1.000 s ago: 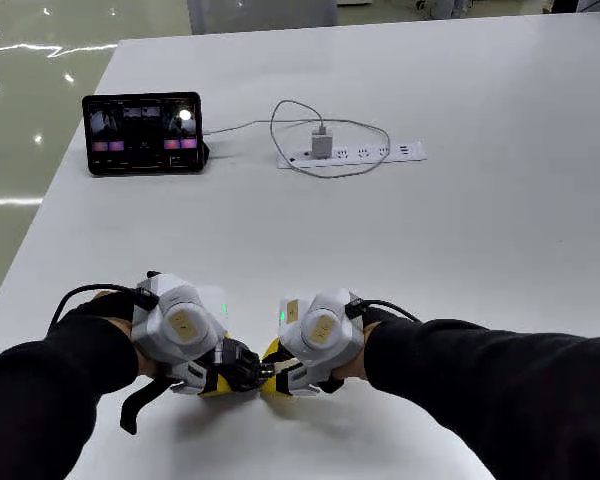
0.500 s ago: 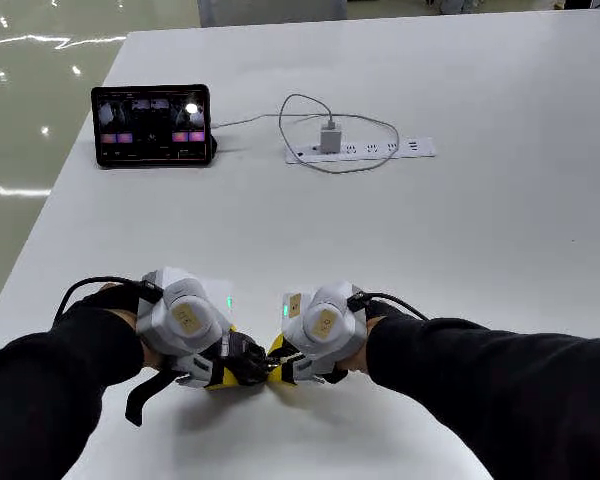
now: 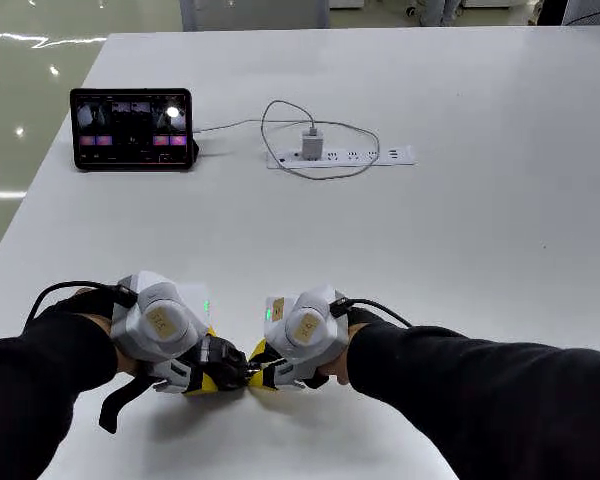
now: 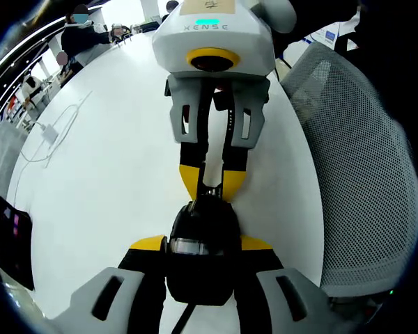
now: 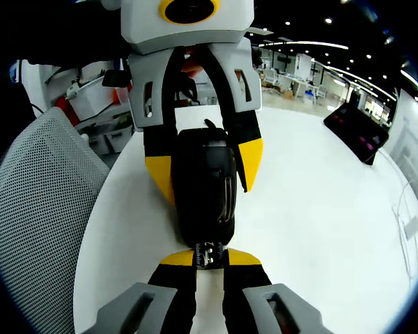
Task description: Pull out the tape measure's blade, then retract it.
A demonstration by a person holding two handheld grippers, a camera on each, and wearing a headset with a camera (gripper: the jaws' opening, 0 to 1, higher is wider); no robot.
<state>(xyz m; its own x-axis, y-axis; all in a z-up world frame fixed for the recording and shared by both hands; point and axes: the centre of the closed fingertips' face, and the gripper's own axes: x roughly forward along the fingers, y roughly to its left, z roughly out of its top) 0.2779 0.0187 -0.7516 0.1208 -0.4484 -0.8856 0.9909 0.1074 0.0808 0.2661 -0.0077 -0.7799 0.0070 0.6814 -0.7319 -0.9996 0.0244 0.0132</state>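
white table (image 3: 400, 250): left tongs (image 4: 202, 243) clamp tape measure (image 5: 205, 184), right tongs (image 5: 210, 258) pinch its blade tip (image 5: 210, 252).

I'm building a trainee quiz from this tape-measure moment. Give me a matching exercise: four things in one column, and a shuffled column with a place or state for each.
Things:
1. tablet
2. power strip
3. left gripper
4. right gripper

Places or states:
A. shut on the blade tip
B. screen lit, toward the far left of the table
C. shut on the black tape measure
D. has a white charger plugged in

Pairs: 1-B, 2-D, 3-C, 4-A
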